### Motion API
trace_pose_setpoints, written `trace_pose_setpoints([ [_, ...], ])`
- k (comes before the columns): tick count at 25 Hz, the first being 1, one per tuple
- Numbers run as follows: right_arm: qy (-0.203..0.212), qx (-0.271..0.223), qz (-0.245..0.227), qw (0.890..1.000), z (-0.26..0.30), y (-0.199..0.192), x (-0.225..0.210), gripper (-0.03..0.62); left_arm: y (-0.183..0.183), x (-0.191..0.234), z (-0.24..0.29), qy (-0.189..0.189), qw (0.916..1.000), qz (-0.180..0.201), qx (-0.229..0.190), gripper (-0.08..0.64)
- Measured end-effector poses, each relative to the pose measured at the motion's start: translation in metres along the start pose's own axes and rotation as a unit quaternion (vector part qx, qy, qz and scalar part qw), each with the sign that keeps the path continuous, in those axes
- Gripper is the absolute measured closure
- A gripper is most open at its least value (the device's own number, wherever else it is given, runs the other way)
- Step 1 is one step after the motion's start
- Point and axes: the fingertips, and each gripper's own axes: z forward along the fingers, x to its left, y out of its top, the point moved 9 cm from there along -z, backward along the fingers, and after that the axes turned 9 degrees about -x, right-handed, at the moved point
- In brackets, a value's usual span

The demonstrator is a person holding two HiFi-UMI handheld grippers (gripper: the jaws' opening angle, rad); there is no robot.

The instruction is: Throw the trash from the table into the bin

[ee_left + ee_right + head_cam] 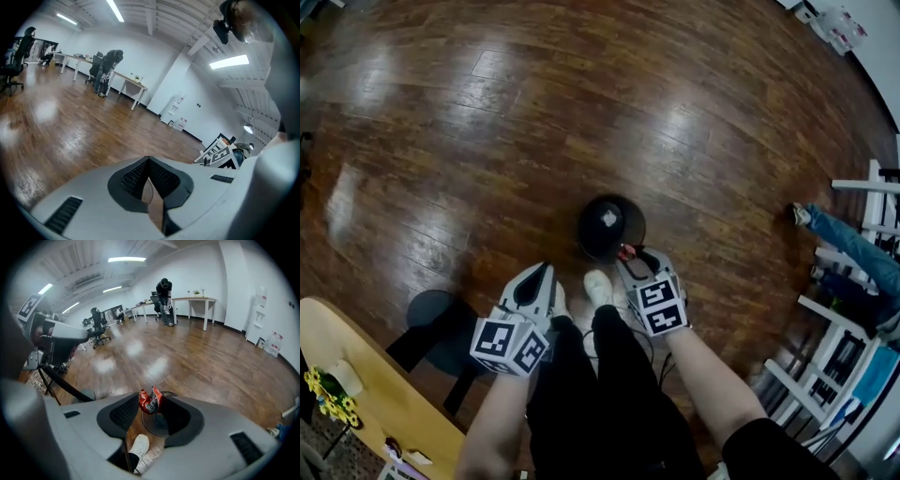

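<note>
Nearest, the left gripper [546, 272] is pressed together, empty. Right of it, the right gripper [630, 255] pinches a red wrapper [149, 401] above the near rim of the bin [609, 228]. This looks like the drop step. Next, carry the wrapper slightly farther over the opening, then spread the jaws.
</note>
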Motion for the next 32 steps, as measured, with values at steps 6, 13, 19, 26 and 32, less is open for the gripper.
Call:
trace_pose_setpoints([
  [6,0.012,0.000,-0.005,1.000,0.014,0.001,-0.001,0.414,-0.014,-0.002,0.003,-0.005,0.9998,-0.015,0.016,0.558],
  [13,0.026,-0.008,0.007,1.000,0.019,0.011,-0.001,0.313,-0.014,0.000,0.003,-0.004,0.9996,-0.023,0.017,0.558],
  [19,0.023,-0.015,0.008,1.000,0.014,0.014,-0.002,0.313,-0.013,-0.002,0.006,-0.007,0.9995,-0.027,0.014,0.558],
  [26,0.015,-0.043,0.012,0.999,0.000,0.028,0.005,0.342,-0.003,-0.003,0.001,-0.012,0.9997,-0.020,0.006,0.558],
  [32,-0.003,-0.089,0.002,0.996,-0.033,0.054,0.002,0.482,0.019,-0.005,-0.014,-0.001,0.9998,-0.007,-0.020,0.558],
])
